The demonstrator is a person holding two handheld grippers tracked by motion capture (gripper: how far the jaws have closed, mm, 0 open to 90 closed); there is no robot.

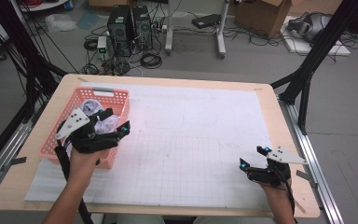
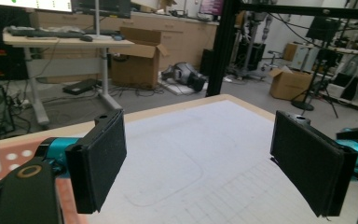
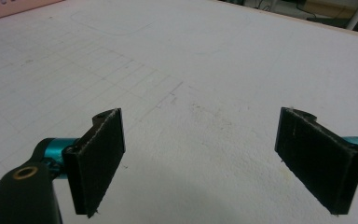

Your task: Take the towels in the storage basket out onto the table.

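A pink plastic basket (image 1: 65, 135) stands at the table's left and holds crumpled white and lavender cloth (image 1: 100, 122). My left gripper (image 1: 116, 120) hovers over the basket's near right corner, open and holding nothing. In the left gripper view its jaws (image 2: 200, 163) stand wide apart over the white mat, with the basket's rim (image 2: 4, 163) at lower left. My right gripper (image 1: 251, 156) sits low over the mat near the front right corner, open and holding nothing. The right gripper view (image 3: 200, 163) has bare mat between the jaws.
A white gridded mat (image 1: 205, 140) with a faint drawn outline (image 1: 165, 119) covers the wooden table (image 1: 279, 140). Black frame posts (image 1: 307, 70) stand at both sides. Computer towers (image 1: 130, 28), cables and cardboard boxes (image 1: 265, 14) lie on the floor beyond.
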